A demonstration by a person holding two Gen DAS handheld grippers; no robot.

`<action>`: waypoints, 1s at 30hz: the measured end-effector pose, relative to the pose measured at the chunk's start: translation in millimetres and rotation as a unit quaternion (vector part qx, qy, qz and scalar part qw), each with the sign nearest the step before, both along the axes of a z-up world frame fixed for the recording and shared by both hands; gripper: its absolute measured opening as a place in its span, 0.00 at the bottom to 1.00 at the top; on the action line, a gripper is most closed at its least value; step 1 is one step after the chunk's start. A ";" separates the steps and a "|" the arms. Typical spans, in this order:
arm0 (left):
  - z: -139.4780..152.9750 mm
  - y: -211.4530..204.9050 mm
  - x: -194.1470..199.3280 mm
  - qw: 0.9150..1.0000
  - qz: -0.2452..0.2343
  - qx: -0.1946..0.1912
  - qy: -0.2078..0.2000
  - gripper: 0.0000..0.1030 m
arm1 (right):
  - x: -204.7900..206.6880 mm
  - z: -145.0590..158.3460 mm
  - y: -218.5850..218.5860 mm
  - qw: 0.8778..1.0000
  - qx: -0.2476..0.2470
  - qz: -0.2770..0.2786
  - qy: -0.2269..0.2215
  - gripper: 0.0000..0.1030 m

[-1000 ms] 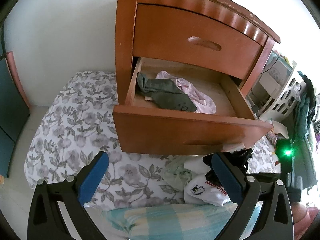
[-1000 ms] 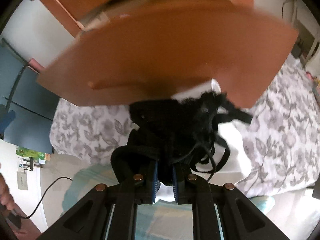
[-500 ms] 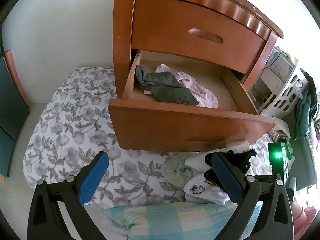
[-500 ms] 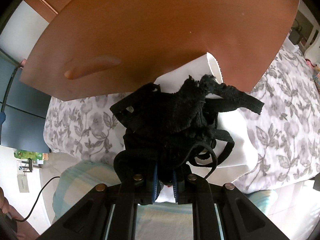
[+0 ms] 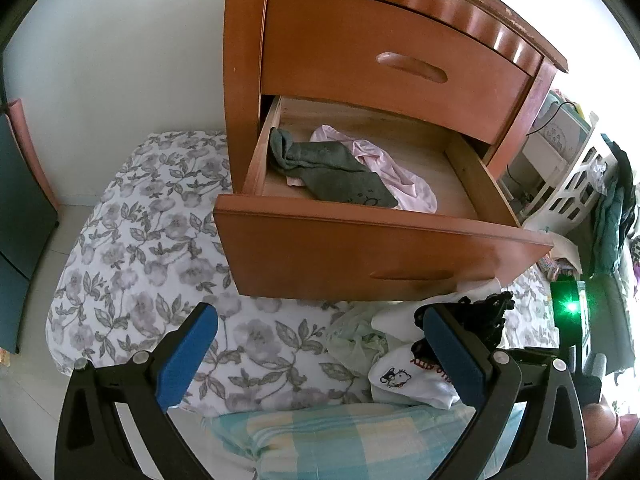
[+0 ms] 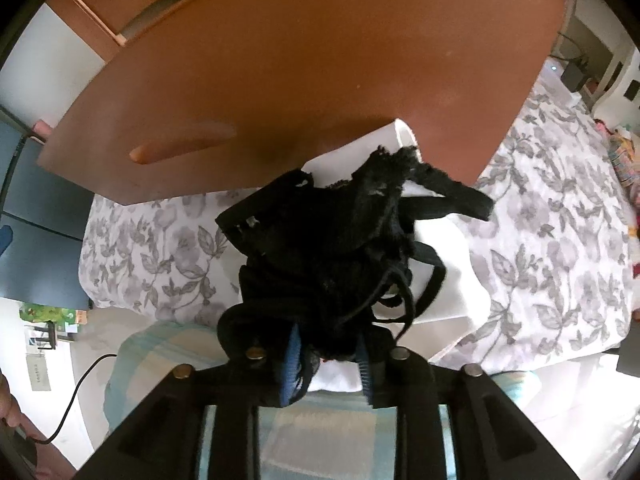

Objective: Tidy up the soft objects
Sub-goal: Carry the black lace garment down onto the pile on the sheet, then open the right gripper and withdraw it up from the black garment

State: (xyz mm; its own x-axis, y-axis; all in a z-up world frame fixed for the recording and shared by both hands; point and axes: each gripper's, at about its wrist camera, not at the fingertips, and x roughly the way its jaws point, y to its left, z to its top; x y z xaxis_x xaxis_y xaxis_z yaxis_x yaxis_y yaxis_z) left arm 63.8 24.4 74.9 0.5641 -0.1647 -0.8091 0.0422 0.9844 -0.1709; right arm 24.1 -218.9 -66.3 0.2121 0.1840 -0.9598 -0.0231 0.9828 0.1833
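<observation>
left wrist view: left gripper (image 5: 320, 354) spread wide and empty, waiting under the open brown wooden drawer (image 5: 376, 256). right wrist view: right gripper (image 6: 328, 354) jaws have just been opening around the tangled black lace garment (image 6: 340, 248), which bunches between them over the white folded cloth (image 6: 448, 280) below the drawer, whether it's still pinched i can't tell.

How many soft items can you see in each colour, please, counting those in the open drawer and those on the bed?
Grey: 1, sock in the drawer
Pink: 1, garment in the drawer
Black: 1, lace garment between the right gripper's pads
White: 1, printed garment on the bed
Pale green: 1, garment on the bed
Total: 5
</observation>
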 end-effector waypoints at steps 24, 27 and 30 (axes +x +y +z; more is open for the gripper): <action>10.5 -1.8 -7.0 1.000 0.001 -0.002 -0.011 0.99 | -21.0 65.9 -4.8 0.997 -0.007 0.001 -0.071 0.45; 11.2 -2.0 -7.4 1.000 0.001 -0.002 -0.012 0.99 | -23.2 77.7 -4.7 0.996 -0.009 0.001 -0.086 0.45; 11.1 -2.0 -7.4 1.000 0.000 -0.002 -0.012 0.99 | -24.6 85.9 -3.8 0.995 -0.009 0.001 -0.099 0.45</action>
State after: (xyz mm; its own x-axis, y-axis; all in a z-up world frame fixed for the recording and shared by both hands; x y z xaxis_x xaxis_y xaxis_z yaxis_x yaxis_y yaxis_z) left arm 56.4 22.4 86.1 0.5831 -0.1675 -0.7950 0.0454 0.9837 -0.1739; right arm -0.5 -222.7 19.6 0.3968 0.1675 -0.9025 -0.0591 0.9858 0.1570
